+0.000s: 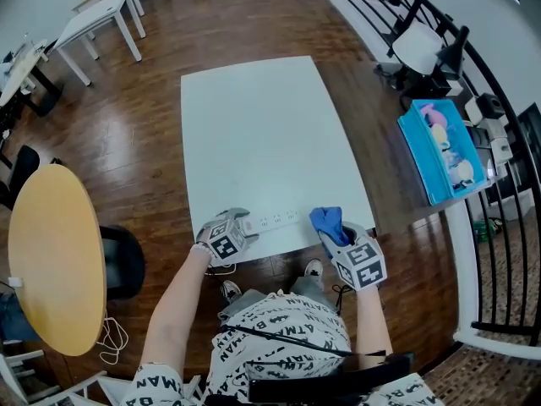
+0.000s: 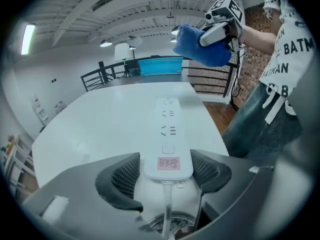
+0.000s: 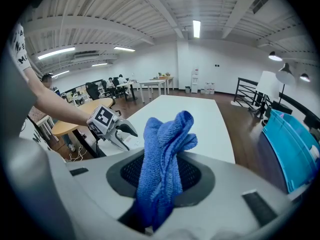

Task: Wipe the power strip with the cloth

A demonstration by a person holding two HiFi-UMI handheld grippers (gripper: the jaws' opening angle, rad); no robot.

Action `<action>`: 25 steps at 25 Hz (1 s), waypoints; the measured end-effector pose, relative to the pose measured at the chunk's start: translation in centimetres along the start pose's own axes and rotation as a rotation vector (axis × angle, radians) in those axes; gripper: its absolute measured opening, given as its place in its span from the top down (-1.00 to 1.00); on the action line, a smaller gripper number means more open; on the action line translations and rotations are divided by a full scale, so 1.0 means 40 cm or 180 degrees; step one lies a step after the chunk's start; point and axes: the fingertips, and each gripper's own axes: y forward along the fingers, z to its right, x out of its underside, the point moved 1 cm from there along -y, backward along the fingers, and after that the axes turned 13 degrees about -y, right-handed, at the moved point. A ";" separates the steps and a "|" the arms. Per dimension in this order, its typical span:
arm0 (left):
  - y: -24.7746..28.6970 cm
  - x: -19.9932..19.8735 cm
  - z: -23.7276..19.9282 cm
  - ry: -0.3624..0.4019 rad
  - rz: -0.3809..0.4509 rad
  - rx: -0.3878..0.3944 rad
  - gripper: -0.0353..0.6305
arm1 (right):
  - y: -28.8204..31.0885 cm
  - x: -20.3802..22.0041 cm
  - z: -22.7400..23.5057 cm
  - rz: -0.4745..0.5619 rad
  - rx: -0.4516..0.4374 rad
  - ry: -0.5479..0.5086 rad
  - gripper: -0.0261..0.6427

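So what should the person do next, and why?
Probably lower the right gripper until the blue cloth meets the power strip: the cloth is clamped in its jaws but held clear of the strip, and the jaws of the left gripper flank the strip's cord end.

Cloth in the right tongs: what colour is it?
The cloth is plain blue, with no pattern. The right gripper view shows it best.
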 end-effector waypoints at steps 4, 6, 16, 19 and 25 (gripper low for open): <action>-0.010 0.002 0.003 -0.0062 0.0018 0.0041 -0.15 | 0.011 -0.008 -0.001 0.0004 -0.0028 0.0003 0.51; -0.019 -0.003 0.009 -0.0070 0.0064 0.0045 -0.16 | 0.020 -0.011 -0.001 0.0006 -0.0043 0.0008 0.51; -0.212 -0.071 -0.081 -0.1188 0.1274 -0.0718 0.02 | 0.066 -0.056 0.004 0.0166 -0.0103 0.0091 0.51; -0.306 -0.039 -0.150 -0.1702 0.1677 -0.1228 0.39 | 0.076 -0.065 0.001 0.0241 -0.0132 0.0167 0.51; -0.520 0.130 -0.255 -0.2802 0.1990 -0.2455 0.87 | 0.084 -0.076 -0.005 0.0344 -0.0110 0.0231 0.51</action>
